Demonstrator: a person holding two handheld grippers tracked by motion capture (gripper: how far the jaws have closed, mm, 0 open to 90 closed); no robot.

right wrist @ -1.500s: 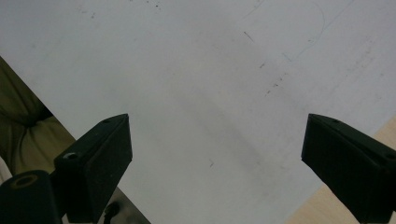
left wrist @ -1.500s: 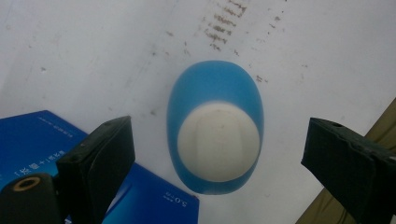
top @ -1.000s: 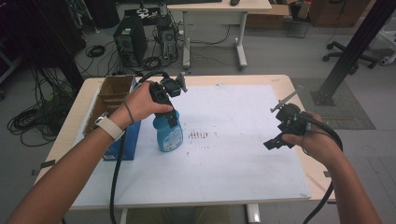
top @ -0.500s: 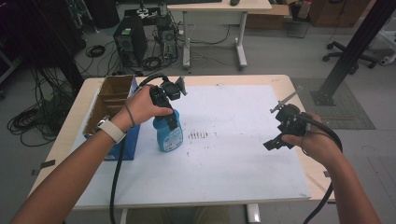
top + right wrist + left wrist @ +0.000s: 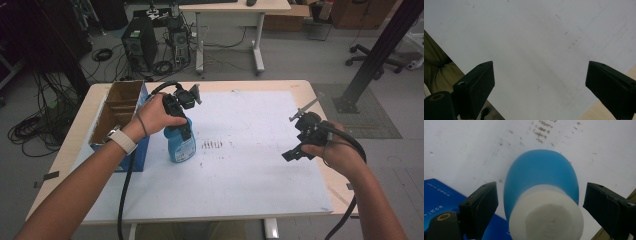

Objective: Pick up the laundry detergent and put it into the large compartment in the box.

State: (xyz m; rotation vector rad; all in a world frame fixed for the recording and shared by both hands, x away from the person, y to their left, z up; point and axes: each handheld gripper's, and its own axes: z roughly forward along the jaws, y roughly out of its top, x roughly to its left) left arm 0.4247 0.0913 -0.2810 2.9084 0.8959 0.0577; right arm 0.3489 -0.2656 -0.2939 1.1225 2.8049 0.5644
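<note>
High view: a blue bottle (image 5: 180,142) stands upright on the white sheet (image 5: 240,165) that covers the table (image 5: 320,95), left of centre and just beside a blue box (image 5: 120,127) with an open cardboard top. The left gripper (image 5: 184,120) is right above the bottle, pointing down at its top, with the left hand (image 5: 156,114) wrapped round its body. A patch of dark specks (image 5: 212,145) marks the sheet just right of the bottle. The right gripper (image 5: 300,142) is held above the sheet's right part, well apart from the bottle.

Left gripper view: the camera looks straight down on the bottle's white cap (image 5: 546,215), which sits between the two black jaws. The jaws have just been closing, yet a gap shows on each side of the cap, so the pads are not pressing on it. The box's blue corner (image 5: 439,192) lies at the lower left.

Right gripper view: the jaws stand wide apart with nothing between them, over bare white sheet (image 5: 536,50). The table's wooden edge (image 5: 589,112) shows at the lower right.
</note>
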